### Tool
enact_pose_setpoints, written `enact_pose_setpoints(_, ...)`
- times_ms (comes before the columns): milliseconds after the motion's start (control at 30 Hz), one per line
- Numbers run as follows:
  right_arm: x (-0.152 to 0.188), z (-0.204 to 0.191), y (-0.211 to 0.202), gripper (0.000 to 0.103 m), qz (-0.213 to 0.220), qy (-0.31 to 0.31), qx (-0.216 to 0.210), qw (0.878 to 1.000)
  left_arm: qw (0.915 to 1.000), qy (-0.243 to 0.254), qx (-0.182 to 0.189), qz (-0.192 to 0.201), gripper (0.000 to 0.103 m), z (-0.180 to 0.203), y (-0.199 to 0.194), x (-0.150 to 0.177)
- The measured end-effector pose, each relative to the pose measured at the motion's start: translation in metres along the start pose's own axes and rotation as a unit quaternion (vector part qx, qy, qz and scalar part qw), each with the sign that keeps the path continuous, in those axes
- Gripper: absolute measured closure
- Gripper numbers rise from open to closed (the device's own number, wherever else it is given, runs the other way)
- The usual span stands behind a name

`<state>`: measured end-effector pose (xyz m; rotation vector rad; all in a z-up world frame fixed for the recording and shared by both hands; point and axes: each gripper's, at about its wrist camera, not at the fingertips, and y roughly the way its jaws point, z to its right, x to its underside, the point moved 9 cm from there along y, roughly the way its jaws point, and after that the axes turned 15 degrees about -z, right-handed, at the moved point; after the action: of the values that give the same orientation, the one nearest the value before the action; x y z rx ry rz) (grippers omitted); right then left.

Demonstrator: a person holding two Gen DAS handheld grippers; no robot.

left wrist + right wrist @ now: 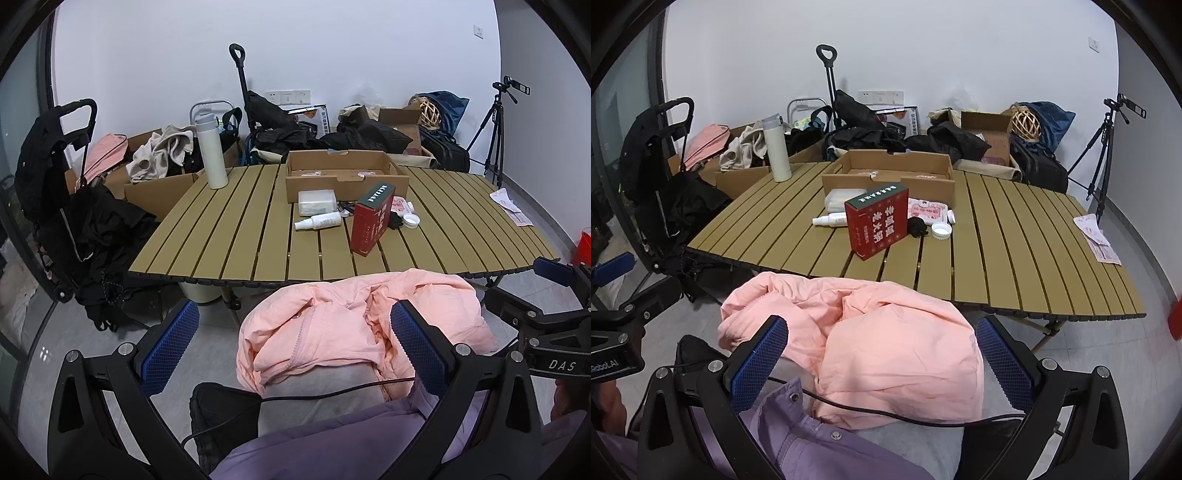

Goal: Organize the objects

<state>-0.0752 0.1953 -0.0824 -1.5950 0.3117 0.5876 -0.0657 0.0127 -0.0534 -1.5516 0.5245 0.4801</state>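
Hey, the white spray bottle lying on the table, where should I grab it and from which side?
Grip the spray bottle across its round body, near the middle, coming down from above. It lies on its side on the table, nozzle toward the left, so a finger can drop on each long side. The red box stands close at its base end; the clear tub lies just behind.

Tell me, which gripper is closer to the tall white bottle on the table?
Probably left. The white bottle stands at the table's far left corner. The left gripper hovers over the lap toward that side; the right gripper sits further right. Both are far away.
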Motion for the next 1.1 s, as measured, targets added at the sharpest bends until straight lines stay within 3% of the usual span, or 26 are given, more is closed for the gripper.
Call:
enact_pose_setpoints(300, 0.004, -0.002, 0.006, 0.0, -0.024, -0.018, 0.008, 1.0, 0.9998, 0.006, 0.01, 0.013, 0.0, 0.004, -0.003, 0.001)
enact_pose_setpoints(467, 0.005, 0.003, 0.012, 0.0, -0.015, -0.016, 0.008, 1.0, 0.9984, -0.002, 0.05, 0.025, 0.0, 0.004, 0.001, 0.0)
enact_pose_setpoints(567, -0.004, 0.015, 0.014, 0.0, 0.016, -0.008, 0.01, 1.0, 0.9955, 0.003, 0.091, 0.026, 0.0, 0.007, 0.009, -0.002)
enact_pose_setpoints(633, -0.012, 0.02, 0.022, 0.0, 0.053, -0.027, 0.009, 0.998, 0.9969, 0.023, 0.074, 0.009, 0.0, 0.009, 0.025, -0.008)
enact_pose_setpoints(667, -0.012, 0.02, 0.034, 0.0, 0.044, -0.046, 0.005, 0.998, 0.9977, 0.028, 0.061, 0.009, 0.0, 0.009, 0.033, -0.012)
enact_pose_setpoints(733, -0.007, 0.022, 0.071, 0.0, -0.033, -0.081, 0.005, 0.996, 0.999, 0.024, 0.037, -0.007, 0.0, 0.007, 0.058, -0.023)
enact_pose_setpoints(867, -0.012, 0.052, 0.116, 0.0, -0.089, -0.037, 0.031, 0.995, 0.9942, 0.023, 0.092, -0.051, 0.001, 0.02, 0.106, -0.048)
enact_pose_setpoints(933, -0.028, 0.071, 0.135, 0.007, -0.112, -0.012, 0.062, 0.992, 0.9934, 0.013, 0.104, -0.046, 0.0, 0.028, 0.125, -0.072)
enact_pose_setpoints(1000, -0.061, 0.08, 0.143, 0.033, -0.106, 0.01, 0.021, 0.994, 0.9914, 0.015, 0.12, -0.051, 0.0, 0.04, 0.14, -0.096)
enact_pose_setpoints(1100, -0.108, 0.087, 0.149, 0.038, -0.094, 0.037, -0.036, 0.994, 0.9863, 0.018, 0.152, -0.062, 0.002, 0.06, 0.158, -0.13)
